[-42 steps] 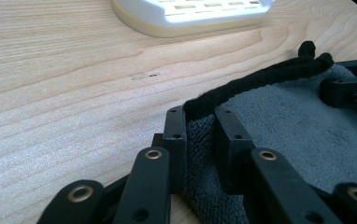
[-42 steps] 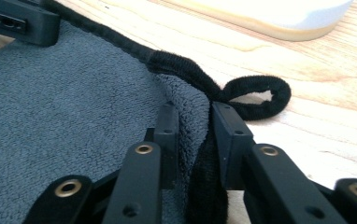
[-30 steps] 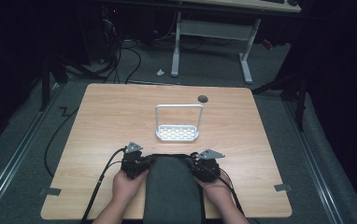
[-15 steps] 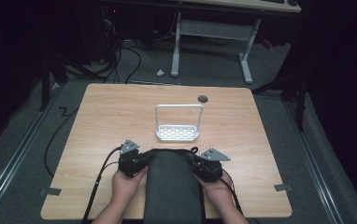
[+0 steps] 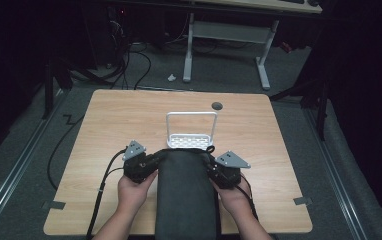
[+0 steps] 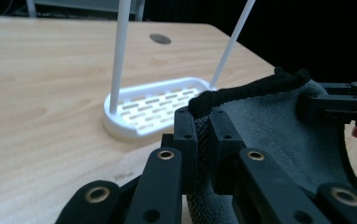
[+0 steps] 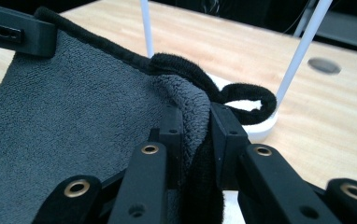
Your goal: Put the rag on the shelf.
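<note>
Two grippers, left (image 5: 151,161) and right (image 5: 214,167), pinching towel (image 5: 186,192) by far corners, jaws clamped on hem, stretching edge taut just before white rack (image 5: 191,131), likely for draping over bar.

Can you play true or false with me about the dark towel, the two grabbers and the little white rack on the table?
1. Both grabbers pinch the grey towel. True: the left gripper and the right gripper each clamp a corner of it.
2. The towel already hangs over the white rack. False: the rack's bar is bare, and the towel is held on the near side of it.
3. The rack stands upright on the wooden table. True.
4. The rack's base is solid with no holes. False: it has rows of slots.
5. A small fabric loop sticks out of the towel's corner by the right gripper. True.
6. The towel is bright red. False: it is dark grey with a black edge.
</note>
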The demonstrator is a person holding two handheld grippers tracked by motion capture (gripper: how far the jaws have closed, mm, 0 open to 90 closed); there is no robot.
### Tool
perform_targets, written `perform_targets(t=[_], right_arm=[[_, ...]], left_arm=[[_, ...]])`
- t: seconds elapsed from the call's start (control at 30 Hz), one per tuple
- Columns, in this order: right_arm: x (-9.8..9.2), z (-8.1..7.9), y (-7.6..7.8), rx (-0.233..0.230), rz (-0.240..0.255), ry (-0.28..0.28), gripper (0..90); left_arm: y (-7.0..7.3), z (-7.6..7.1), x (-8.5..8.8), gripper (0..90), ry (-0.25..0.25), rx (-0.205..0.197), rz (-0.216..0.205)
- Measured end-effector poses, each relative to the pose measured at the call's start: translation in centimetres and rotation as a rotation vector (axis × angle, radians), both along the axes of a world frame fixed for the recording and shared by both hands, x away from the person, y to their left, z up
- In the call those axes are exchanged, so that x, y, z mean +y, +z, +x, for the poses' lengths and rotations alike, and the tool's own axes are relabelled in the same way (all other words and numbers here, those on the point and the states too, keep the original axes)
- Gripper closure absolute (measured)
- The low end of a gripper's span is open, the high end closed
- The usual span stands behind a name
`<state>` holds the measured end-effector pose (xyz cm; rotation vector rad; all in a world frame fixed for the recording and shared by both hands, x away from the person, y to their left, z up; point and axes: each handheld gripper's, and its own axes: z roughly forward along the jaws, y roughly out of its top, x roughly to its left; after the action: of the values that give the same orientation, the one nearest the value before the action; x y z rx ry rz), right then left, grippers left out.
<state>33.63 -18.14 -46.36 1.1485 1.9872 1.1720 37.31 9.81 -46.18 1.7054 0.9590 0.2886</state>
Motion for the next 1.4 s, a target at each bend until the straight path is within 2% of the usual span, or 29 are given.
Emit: perform_targets(t=[0.23, 0.33, 0.4, 0.77, 1.07, 1.4], right_arm=[[-0.1, 0.5, 2.1, -0.053, 0.032, -0.014, 77.4], [-0.1, 0.6, 3.0, -0.090, 0.035, -0.011, 77.4], [-0.2, 0.6, 3.8, -0.108, 0.039, -0.010, 77.4], [-0.6, 1.0, 7.8, -0.195, 0.051, -0.030, 77.4], [-0.7, 1.0, 10.4, -0.251, 0.082, -0.043, 77.4], [-1.1, 1.5, 13.8, -0.310, 0.092, -0.053, 77.5]], left_arm=[[2.7, 0.4, 0.0, 83.4, 0.009, -0.071, -0.031], [3.7, 0.6, -0.1, 83.4, 0.007, -0.103, -0.042], [4.5, 0.8, -0.3, 83.4, 0.006, -0.129, -0.036], [8.5, 1.0, -0.6, 83.4, 0.004, -0.215, -0.072], [11.1, 1.2, -0.8, 83.5, 0.015, -0.270, -0.105], [14.2, 1.4, -0.9, 83.6, 0.024, -0.339, -0.096]])
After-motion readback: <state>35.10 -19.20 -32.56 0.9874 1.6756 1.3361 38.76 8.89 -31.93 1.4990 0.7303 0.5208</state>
